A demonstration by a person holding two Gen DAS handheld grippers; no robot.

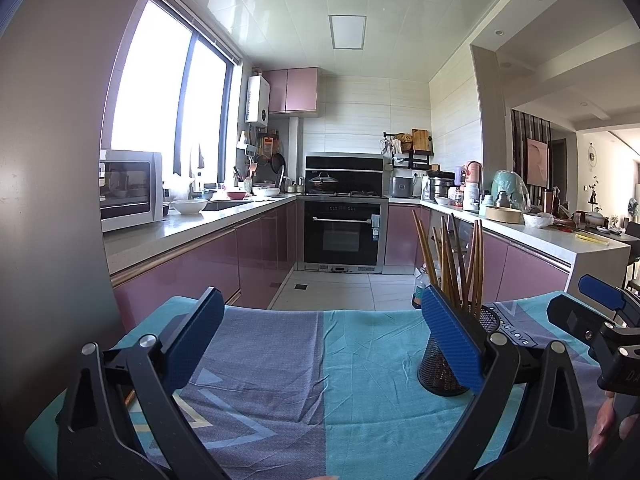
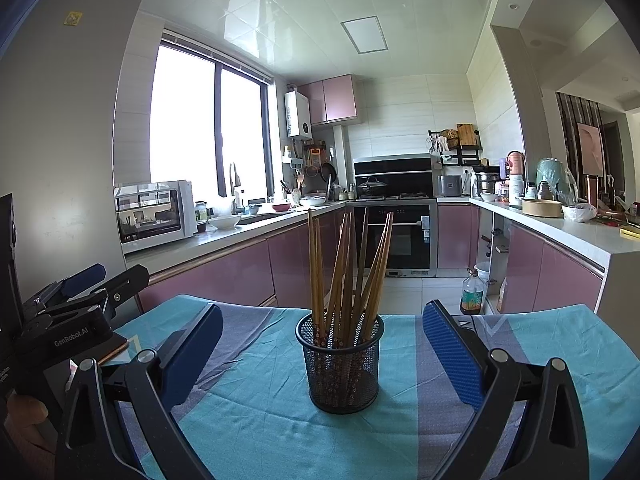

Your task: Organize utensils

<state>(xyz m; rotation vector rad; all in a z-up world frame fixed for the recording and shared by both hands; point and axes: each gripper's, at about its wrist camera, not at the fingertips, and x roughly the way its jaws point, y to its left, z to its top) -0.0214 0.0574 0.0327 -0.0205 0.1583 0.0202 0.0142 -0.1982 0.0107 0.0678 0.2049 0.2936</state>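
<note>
1. Here, from the left wrist, the left gripper (image 1: 322,340) hangs spread wide and empty over a striped cloth (image 1: 360,392); the mesh cup (image 1: 444,368) of chopsticks (image 1: 460,264) stands just behind its right finger.
2. From the right wrist, the right gripper (image 2: 323,344) is likewise spread, the cup (image 2: 340,368) upright between its fingers, touching neither.

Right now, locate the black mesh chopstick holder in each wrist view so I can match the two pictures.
Left wrist view: the mesh holder sits right of centre on the blue cloth, partly hidden behind the left gripper's right-hand blue finger.
Right wrist view: the mesh holder stands at centre, in full view between the open fingers, wooden chopsticks fanning upward.
Shared landmark: the black built-in oven against the far wall.
</note>
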